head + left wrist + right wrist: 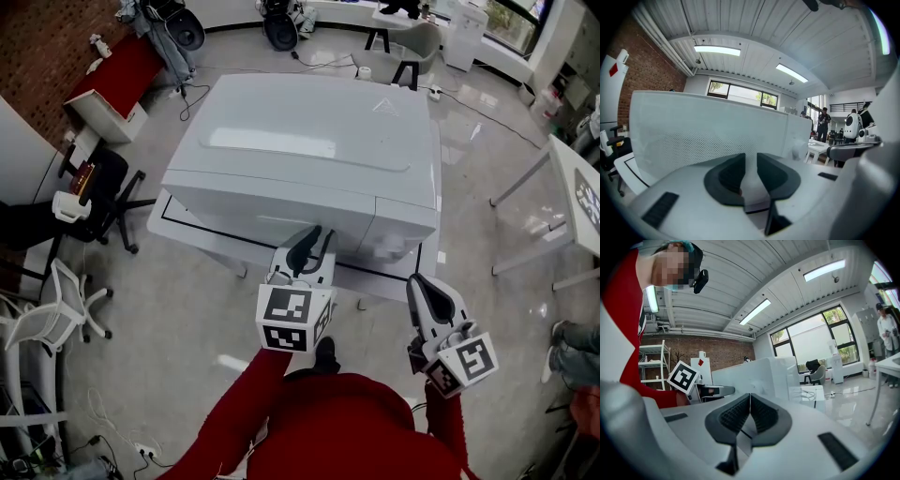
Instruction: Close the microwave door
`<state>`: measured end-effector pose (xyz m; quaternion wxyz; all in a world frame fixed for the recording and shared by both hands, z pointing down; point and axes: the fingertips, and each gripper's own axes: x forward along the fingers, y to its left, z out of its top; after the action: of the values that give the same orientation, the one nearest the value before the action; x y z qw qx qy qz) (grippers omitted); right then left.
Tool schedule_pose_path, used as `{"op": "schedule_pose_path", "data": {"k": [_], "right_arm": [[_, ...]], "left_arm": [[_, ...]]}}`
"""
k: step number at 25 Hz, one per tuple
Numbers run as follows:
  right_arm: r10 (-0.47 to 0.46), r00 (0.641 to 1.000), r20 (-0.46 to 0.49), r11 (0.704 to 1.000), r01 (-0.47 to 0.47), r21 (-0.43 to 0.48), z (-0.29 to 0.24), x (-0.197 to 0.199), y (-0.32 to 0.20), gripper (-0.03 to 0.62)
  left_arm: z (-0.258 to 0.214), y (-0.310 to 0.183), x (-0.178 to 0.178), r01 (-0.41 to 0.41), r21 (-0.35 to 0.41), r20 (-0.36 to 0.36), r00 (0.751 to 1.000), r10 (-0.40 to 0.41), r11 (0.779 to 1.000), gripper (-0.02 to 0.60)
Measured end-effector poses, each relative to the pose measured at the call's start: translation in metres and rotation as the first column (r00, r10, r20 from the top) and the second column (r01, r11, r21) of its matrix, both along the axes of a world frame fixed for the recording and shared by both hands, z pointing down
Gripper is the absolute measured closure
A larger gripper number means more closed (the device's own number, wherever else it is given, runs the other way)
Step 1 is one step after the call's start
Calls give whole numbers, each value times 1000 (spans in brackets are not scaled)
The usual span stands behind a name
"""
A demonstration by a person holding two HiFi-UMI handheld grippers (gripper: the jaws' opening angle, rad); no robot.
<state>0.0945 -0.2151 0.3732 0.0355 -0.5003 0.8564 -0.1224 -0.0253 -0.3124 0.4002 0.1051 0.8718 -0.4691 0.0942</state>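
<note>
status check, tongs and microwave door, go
Left tongs slightly apart, empty, by the microwave door. Right tongs shut, empty. Door looks closed. Nothing blocking.

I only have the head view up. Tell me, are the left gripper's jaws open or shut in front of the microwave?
Observer: The left gripper view shows the left gripper with its jaws a narrow gap apart and nothing between them.
Operator: And the right one?
Observer: The right gripper has its jaws together at the tips, and it is empty.
Operator: Is the door closed?
Observer: In the left gripper view the mesh-patterned microwave door looks flush with the control panel, so it appears closed.
</note>
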Motion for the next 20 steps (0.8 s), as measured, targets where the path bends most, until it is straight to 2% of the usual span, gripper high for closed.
{"op": "schedule_pose_path", "data": {"k": [3,6,8,11,13,16,20], "right_arm": [[6,999,-40,1000,-7,-12,5,2,2,579],[11,998,-69,1000,-11,-12,7,6,3,579],[13,998,-66,1000,-13,-5,5,8,3,579],[13,998,-62,1000,-12,3,2,8,4,579],[7,998,-61,1000,-7,9,1,8,7,579],[-3,998,-58,1000,4,17,0,7,11,579],[-22,998,-56,999,24,35,-2,5,17,579]], "left_arm": [[-2,1,0,-32,4,-17,999,32,999,492],[-17,10,-1,-109,56,-71,991,113,992,527],[-30,20,2,-190,110,-94,975,200,976,565],[-42,34,1,-269,170,-88,954,286,948,570],[-47,45,-3,-285,193,-92,948,306,939,571],[-54,61,-12,-272,208,-134,944,303,940,571],[-43,81,-24,-265,181,-105,952,287,947,571]]}}
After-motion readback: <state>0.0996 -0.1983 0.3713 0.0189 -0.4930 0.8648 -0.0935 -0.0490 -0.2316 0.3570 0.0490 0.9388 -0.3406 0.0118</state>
